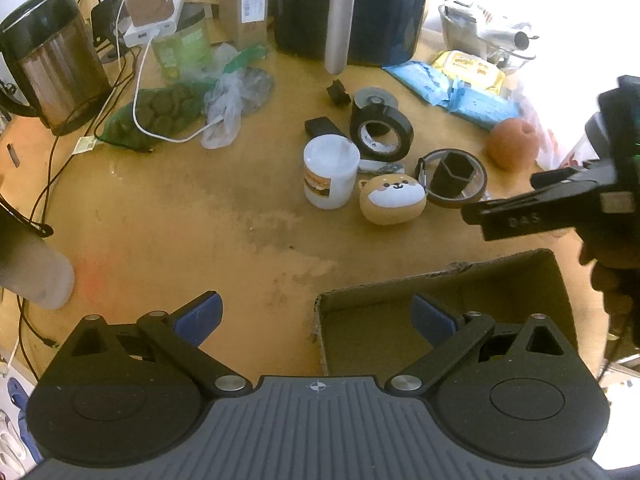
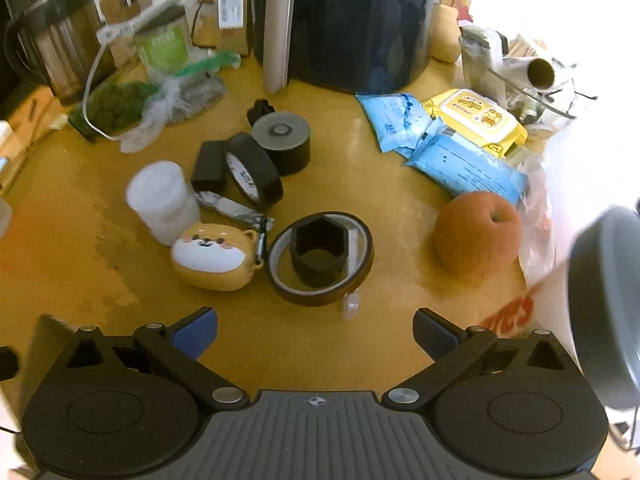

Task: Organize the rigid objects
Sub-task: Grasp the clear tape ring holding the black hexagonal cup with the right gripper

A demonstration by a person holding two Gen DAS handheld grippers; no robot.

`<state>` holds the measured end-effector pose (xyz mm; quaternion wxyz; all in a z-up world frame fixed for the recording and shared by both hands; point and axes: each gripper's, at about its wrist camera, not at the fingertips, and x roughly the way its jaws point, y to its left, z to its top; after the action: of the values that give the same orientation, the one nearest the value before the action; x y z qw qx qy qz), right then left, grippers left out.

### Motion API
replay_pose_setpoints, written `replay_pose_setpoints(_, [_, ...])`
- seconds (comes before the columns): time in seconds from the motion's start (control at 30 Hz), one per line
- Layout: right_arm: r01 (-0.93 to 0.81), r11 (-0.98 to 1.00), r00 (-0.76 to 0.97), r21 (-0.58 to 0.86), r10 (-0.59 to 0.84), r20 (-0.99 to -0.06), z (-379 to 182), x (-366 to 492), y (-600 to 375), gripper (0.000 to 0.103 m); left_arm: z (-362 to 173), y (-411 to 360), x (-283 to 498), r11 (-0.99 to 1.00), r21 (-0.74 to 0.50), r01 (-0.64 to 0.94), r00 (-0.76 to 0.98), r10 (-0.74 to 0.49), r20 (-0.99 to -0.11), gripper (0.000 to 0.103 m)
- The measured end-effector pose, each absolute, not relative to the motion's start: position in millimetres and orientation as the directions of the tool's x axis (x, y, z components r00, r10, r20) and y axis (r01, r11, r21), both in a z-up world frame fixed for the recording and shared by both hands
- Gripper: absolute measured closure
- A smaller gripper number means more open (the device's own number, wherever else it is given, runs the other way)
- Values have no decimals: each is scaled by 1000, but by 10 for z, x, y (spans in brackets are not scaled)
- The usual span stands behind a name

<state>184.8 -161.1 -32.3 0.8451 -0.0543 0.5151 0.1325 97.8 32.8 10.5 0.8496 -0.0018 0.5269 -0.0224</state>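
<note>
Hovering with fingers apart and empty, the right claw [image 2: 315, 330] is aimed at the amber tape ring [image 2: 320, 258] at twelve o'clock on the worktop [image 2: 120, 264], while the left claw [image 1: 316, 316], likewise spread, is kept by the cardboard box [image 1: 440, 320], probably to receive items.

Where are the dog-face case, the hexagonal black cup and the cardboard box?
dog-face case [image 2: 212, 255], right wrist view, on its white face.
hexagonal black cup [image 2: 318, 254], right wrist view, on its front wall, inside the amber tape ring.
cardboard box [image 1: 516, 276], left wrist view, on its far wall.
</note>
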Motion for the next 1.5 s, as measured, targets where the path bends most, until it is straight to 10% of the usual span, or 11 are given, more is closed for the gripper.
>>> replay_pose_setpoints(0.7, [-479, 868, 324, -132, 35, -946, -1023, 2447, -1178, 3, 185, 568, 1115, 997, -10, -72, 426, 22, -905, 1])
replay_pose_setpoints(0.77, [-490, 866, 318, -103, 67, -946, -999, 2459, -1190, 15, 184, 566, 1114, 997, -10, -72, 424, 22, -905, 1])
replay_pose_setpoints(1.5, [-379, 925, 512, -22, 189, -838, -164, 2023, -1469, 16, 95, 441, 1194, 997, -75, -4, 425, -66, -903, 1])
